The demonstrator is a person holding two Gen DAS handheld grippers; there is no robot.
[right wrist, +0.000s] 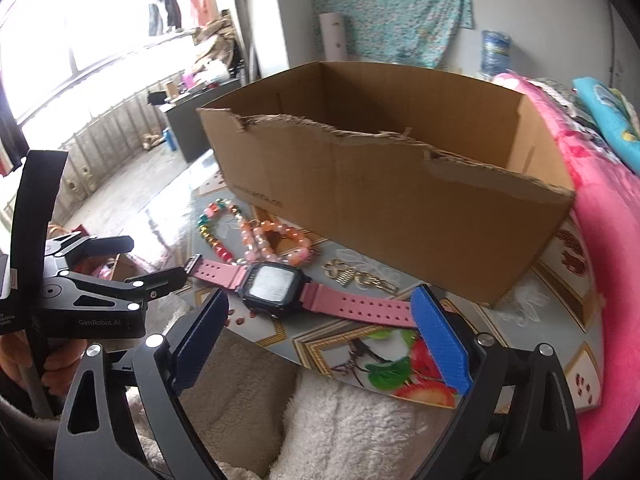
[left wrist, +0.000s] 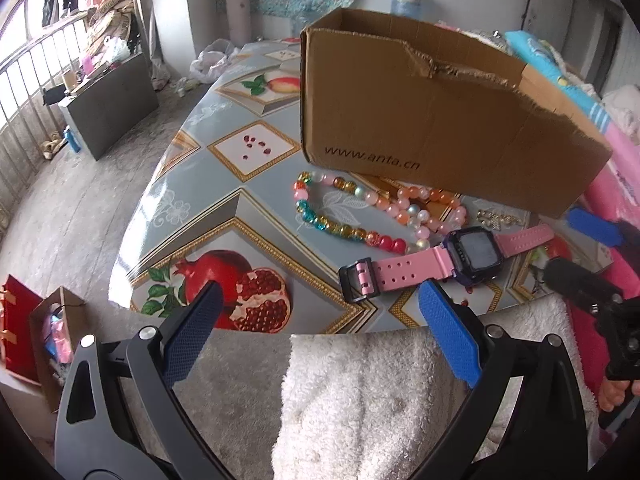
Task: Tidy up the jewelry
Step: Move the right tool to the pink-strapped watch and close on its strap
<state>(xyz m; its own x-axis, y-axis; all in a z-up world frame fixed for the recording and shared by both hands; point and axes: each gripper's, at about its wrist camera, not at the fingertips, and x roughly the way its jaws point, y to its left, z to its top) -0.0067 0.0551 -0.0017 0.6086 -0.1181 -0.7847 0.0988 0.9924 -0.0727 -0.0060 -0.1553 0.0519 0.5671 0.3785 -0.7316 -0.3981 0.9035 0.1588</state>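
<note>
- watch [left wrist: 452, 264]: pink strap, black-purple case
- bead necklace [left wrist: 356, 216]: pink, orange, teal, red, amber beads
- chain [right wrist: 362, 278]: gold
- box [left wrist: 432, 120]: plain brown cardboard, dark print
- worktop [left wrist: 208, 184]: grey-blue cloth, gold-framed fruit pictures
- tool pads [left wrist: 448, 332]: blue

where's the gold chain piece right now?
In the right wrist view the gold chain lies flat on the table, between the pink watch and the cardboard box, right of the bead strands.

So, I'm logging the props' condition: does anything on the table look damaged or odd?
Yes: the brown cardboard box has a ragged, torn top edge along its near wall, its flap apparently ripped off. The pink-strapped digital watch and multicoloured bead strand look intact.
</note>
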